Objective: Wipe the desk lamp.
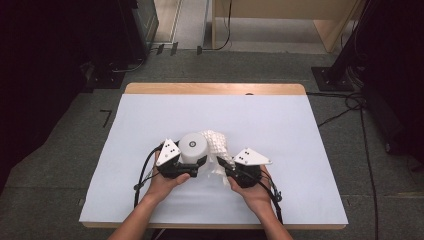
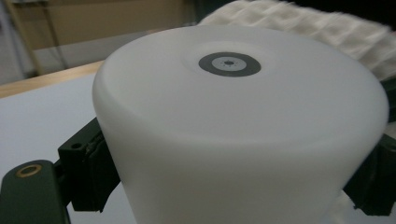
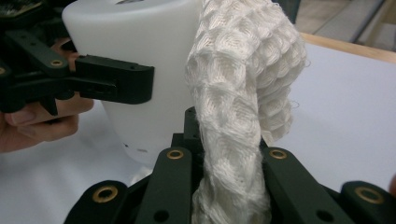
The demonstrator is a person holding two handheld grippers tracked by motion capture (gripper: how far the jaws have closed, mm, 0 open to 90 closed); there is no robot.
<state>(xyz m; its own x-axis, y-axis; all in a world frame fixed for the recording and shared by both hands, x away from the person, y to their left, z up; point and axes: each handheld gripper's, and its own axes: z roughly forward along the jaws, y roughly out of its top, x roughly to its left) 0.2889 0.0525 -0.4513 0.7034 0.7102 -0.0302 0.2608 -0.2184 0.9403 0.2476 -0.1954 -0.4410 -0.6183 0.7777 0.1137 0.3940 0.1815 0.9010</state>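
table [image 1: 280,125]: white sheet | left jaws grip cup [image 1: 193,147] | right jaws pinch cloth [image 1: 216,141]

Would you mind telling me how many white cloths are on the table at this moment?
1. The white waffle-weave cloth lies against the right side of the white cup, with its lower end pinched in the right tool. Another could be hidden behind the cup.

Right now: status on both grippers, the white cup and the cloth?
Left gripper shut on white cup, upside down. Right gripper shut on waffle cloth, cloth against cup's side. Nothing in the way.
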